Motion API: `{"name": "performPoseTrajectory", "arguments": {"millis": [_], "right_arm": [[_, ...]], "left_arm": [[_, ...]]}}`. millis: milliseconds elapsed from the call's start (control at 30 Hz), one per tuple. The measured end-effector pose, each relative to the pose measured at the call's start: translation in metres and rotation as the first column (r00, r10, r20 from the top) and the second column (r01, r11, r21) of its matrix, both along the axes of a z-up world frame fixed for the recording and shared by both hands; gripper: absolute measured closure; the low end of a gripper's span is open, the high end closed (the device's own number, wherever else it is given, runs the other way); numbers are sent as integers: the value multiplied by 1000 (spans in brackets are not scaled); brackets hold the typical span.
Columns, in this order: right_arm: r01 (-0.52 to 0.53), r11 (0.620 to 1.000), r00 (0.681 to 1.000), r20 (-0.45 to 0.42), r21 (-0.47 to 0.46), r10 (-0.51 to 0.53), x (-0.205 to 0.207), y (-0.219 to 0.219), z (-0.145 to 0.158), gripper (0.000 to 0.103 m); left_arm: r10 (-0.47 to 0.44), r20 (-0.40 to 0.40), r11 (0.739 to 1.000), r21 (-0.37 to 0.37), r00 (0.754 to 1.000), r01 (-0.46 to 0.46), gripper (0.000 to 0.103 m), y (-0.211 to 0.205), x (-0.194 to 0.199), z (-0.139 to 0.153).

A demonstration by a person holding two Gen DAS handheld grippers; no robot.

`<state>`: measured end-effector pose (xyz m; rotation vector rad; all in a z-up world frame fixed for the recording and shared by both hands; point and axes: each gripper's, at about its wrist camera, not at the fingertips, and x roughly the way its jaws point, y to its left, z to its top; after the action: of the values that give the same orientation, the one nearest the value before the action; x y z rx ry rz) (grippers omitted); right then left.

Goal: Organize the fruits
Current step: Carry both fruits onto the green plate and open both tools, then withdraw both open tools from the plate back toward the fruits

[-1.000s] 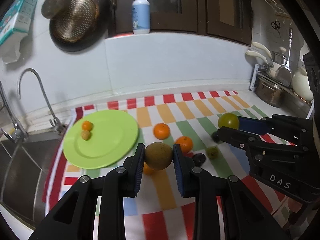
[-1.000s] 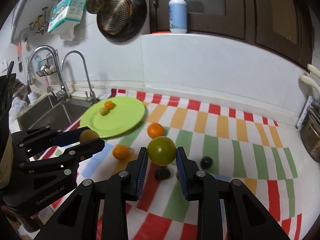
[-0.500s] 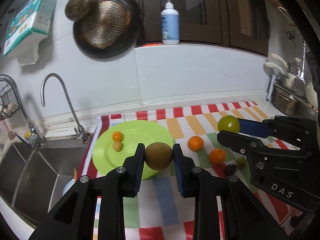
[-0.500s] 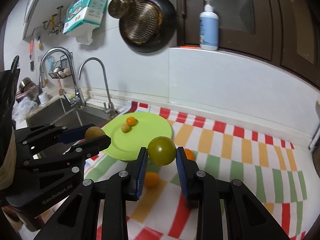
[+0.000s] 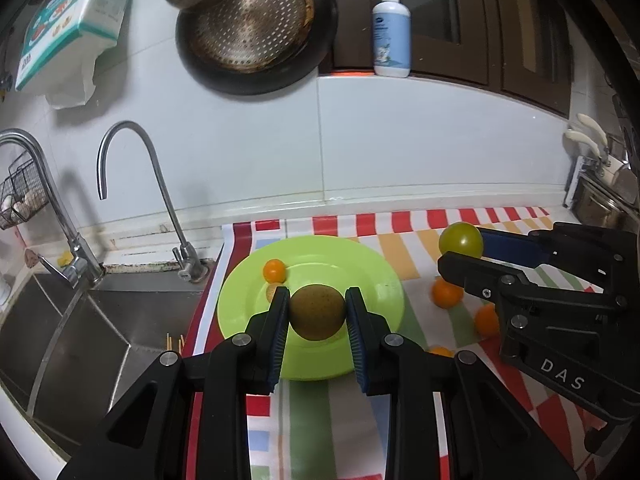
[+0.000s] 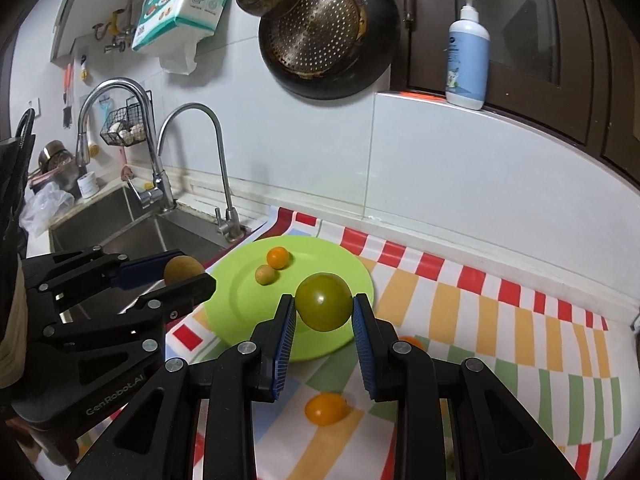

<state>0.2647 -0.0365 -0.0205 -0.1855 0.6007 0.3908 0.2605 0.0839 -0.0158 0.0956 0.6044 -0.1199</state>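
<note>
Brown and round, the russet fruit [image 5: 317, 312] sat clamped in the left gripper [image 5: 317, 314] above the green plate [image 5: 384, 280] (two small fruits already lay at its far side). In the right view, the right gripper [image 6: 324, 310] pinched a green fruit [image 6: 324, 307] over the plate's near rim; released there, it might have rolled onto the striped cloth [image 6: 500, 320].

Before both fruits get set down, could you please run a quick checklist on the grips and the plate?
1. Left tool clamped on brown fruit: ok.
2. Right tool clamped on green fruit: ok.
3. Brown fruit over green plate: ok.
4. Bare plate space beside small orange and small yellow fruit: ok.
5. Green fruit above plate rather than cloth: cannot tell.
6. Tools apart from each other: ok.
</note>
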Motion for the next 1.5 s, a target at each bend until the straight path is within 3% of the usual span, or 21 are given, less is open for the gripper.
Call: {"name": "performPoseTrajectory", "arguments": {"millis": [633, 1000, 1133, 1267, 1367, 1500], "right_arm": [[-37, 998, 992, -118, -58, 30, 77, 46, -45, 73], [-27, 996, 985, -172, -80, 12, 100, 50, -69, 73], [-25, 996, 985, -173, -82, 11, 103, 50, -71, 73], [-15, 996, 987, -161, -89, 1, 103, 49, -71, 72], [-5, 996, 989, -150, -95, -9, 100, 47, -68, 65], [4, 996, 991, -132, -88, -16, 93, 42, -60, 65]], "left_arm": [[44, -103, 999, 3, 994, -44, 75, 33, 69, -44], [16, -160, 1000, 3, 987, -15, 75, 32, 95, -66], [9, -163, 1000, -4, 987, -10, 75, 31, 100, -67], [20, -147, 1000, 8, 989, -19, 66, 31, 98, -63], [27, -136, 1000, 7, 990, -27, 66, 32, 93, -57], [36, -114, 999, 9, 993, -35, 63, 31, 81, -46]]}}
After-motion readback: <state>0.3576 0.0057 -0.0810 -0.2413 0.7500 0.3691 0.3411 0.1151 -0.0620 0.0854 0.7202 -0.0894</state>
